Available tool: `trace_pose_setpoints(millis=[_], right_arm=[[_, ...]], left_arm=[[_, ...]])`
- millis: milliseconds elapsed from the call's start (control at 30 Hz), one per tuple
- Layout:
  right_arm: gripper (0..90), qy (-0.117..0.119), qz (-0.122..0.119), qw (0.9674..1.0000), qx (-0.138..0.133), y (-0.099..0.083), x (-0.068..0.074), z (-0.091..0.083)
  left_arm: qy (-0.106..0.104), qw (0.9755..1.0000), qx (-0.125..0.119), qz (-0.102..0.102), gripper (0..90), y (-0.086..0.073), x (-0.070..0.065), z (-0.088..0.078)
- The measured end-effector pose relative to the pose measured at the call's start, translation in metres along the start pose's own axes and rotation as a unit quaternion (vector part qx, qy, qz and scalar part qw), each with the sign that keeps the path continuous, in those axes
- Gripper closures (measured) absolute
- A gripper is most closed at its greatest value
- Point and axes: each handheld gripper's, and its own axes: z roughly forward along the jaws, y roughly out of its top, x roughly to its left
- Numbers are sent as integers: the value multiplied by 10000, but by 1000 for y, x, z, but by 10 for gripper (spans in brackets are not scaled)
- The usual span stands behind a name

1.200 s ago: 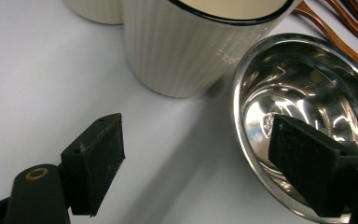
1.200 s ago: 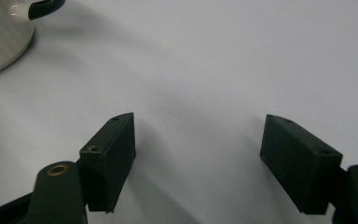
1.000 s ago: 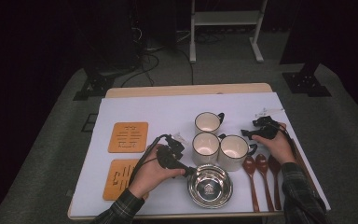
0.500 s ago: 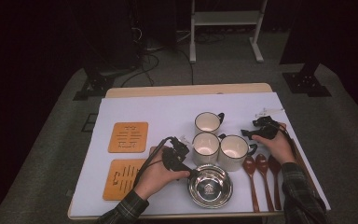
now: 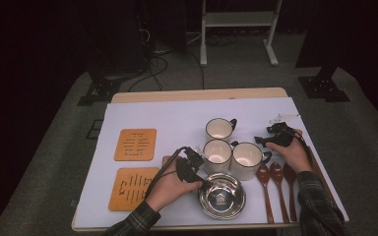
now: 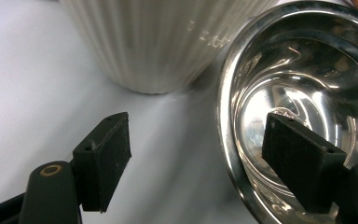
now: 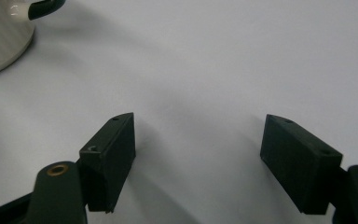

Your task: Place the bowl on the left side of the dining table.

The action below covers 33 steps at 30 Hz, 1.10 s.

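A shiny steel bowl (image 5: 221,196) sits at the front of the white-covered table (image 5: 177,118). My left gripper (image 5: 204,183) reaches it from the left. In the left gripper view the bowl's rim (image 6: 226,121) lies between the jaws of the left gripper (image 6: 198,140), one outside over the table and one inside the bowl. The jaws have just been closing, but the pads are not pressing on the rim. A ribbed white mug (image 6: 168,42) stands just beyond. My right gripper (image 5: 260,140) (image 7: 200,135) stands open over bare table, right of the mugs.
Three white mugs (image 5: 219,129) (image 5: 217,151) (image 5: 246,157) cluster behind the bowl. Three wooden spoons (image 5: 277,174) lie at the front right under the right forearm. Two wooden coasters (image 5: 135,144) (image 5: 133,187) lie at the left. A mug (image 7: 0,37) shows at the right gripper view's corner.
My left gripper has edged a little to the right, toward the steel bowl. The right hand and the tableware have not moved.
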Motion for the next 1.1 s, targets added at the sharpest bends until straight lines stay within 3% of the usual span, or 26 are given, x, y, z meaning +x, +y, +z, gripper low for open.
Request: trace_pose_setpoints(millis=[267,867,1100], right_arm=[[249,1,0,10000,1,0,0,0],[248,-6,0,10000,-2,0,0,0],[247,-7,6,10000,1,0,0,0]], left_arm=[[-16,9999,127,99,316,1,-4,6],[-176,9994,296,24,603,3,-7,13],[-207,9992,334,26,674,4,-7,14]])
